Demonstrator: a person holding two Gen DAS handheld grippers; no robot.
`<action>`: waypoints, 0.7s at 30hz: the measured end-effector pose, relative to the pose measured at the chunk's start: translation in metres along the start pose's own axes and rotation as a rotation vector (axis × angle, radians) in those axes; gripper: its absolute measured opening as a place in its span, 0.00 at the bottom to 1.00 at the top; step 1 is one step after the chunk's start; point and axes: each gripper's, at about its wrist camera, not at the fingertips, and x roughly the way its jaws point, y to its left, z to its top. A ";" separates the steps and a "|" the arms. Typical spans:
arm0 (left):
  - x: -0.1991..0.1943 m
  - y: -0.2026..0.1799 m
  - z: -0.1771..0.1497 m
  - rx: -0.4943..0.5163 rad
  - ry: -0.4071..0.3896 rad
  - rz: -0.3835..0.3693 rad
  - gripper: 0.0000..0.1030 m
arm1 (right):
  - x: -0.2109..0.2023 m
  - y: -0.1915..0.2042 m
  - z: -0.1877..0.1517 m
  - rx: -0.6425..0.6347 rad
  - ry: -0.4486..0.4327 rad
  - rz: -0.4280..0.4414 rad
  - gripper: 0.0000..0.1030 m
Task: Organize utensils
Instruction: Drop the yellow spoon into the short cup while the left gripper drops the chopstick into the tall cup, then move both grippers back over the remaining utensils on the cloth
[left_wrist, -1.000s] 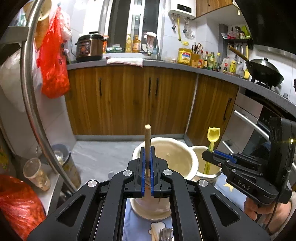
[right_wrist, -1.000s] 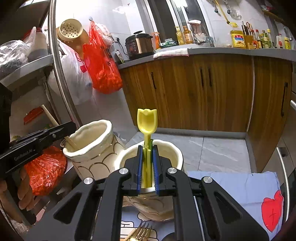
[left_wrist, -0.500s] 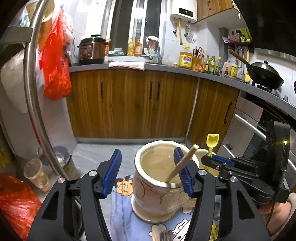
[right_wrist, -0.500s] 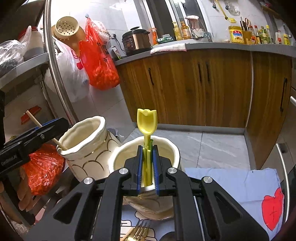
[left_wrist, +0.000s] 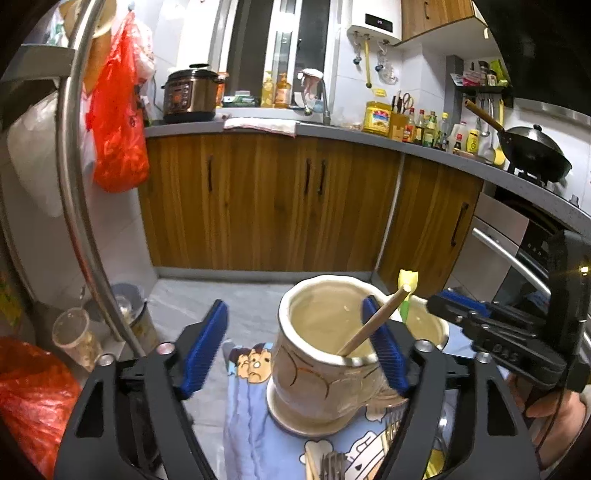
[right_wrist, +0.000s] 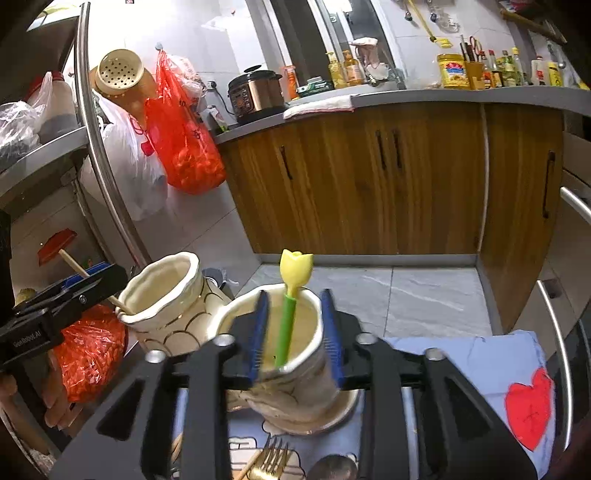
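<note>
In the left wrist view my left gripper (left_wrist: 295, 325) has its jaws wide and still opening around a cream ceramic holder (left_wrist: 314, 384). A wooden stick (left_wrist: 373, 321) leans free inside it, toward the right pad. My right gripper (left_wrist: 454, 310) comes in from the right over a second holder (left_wrist: 428, 325). In the right wrist view my right gripper (right_wrist: 294, 314) is opening astride that second holder (right_wrist: 306, 384). A green-handled utensil with a yellow tulip top (right_wrist: 290, 321) stands in it between the pads, touched by neither. The left gripper (right_wrist: 92, 284) is beside the first holder (right_wrist: 166, 299).
Both holders stand on a blue cartoon cloth (left_wrist: 243, 424). A fork (right_wrist: 271, 461) and a spoon (right_wrist: 332, 469) lie on it near me. A metal rack pole (left_wrist: 74, 184), red bags (left_wrist: 118, 129) and wooden cabinets (left_wrist: 266, 199) surround the spot.
The left gripper let go of the wooden stick, which tipped to the right inside its holder. The right gripper has just released the tulip utensil, which now stands in the second holder.
</note>
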 end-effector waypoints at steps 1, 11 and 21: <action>-0.004 -0.001 -0.001 0.003 -0.003 0.011 0.83 | -0.008 0.001 0.000 -0.005 -0.011 -0.004 0.43; -0.035 -0.029 -0.022 0.150 0.003 0.116 0.95 | -0.069 0.009 -0.014 -0.036 -0.091 -0.043 0.94; -0.060 -0.034 -0.048 0.111 0.038 0.056 0.95 | -0.078 0.014 -0.060 -0.099 0.007 -0.199 0.95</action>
